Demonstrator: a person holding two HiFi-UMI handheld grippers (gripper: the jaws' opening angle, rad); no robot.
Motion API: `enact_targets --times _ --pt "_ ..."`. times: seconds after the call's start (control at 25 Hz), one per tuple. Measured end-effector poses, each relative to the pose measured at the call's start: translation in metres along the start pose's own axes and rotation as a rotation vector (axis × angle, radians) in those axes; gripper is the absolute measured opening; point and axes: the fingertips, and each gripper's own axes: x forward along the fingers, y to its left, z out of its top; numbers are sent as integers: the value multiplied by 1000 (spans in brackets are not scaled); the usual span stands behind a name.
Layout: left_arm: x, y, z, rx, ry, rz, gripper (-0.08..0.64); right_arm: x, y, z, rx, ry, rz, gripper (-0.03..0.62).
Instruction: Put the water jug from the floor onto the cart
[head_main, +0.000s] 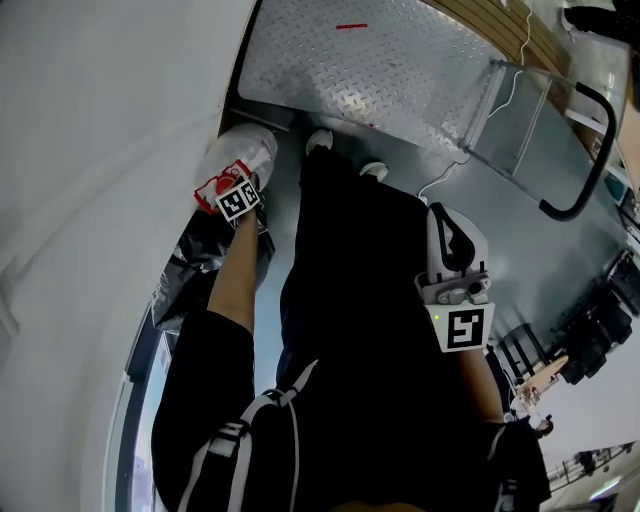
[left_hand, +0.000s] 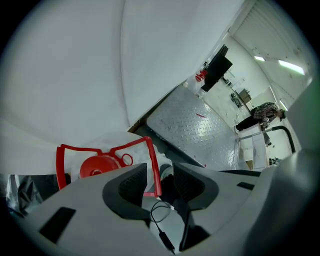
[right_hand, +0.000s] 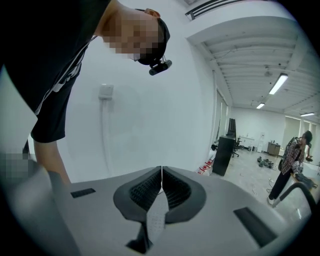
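Grey floor (head_main: 560, 250) along the white wall (head_main: 90, 130): the water jug (head_main: 245, 152) sits beside the cart (head_main: 380, 75), not on it.
Left gripper (left_hand: 160, 171) has its jaws apart either side of the jug's red handle (left_hand: 153, 160), unclamped, with the red cap (left_hand: 97, 166) just beyond. Right gripper (right_hand: 162, 172) is pinched closed on nothing, well apart from the jug.

bright, even ceiling-strip lighting, soft shadows, heavy fisheye bending at dark rounded edges, near gripper bodies slightly soft.
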Motion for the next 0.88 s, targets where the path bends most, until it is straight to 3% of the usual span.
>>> enact_targets --times 0.4,0.52,0.88 --pt "36 6 15 -3 32 39 172 14 -14 -30 5 35 -5 18" --pt "42 12 22 17 27 96 102 10 -20 -40 15 40 -34 18" --pt "17 25 1 -22 153 159 69 -4 -39 -27 40 32 -108 18"
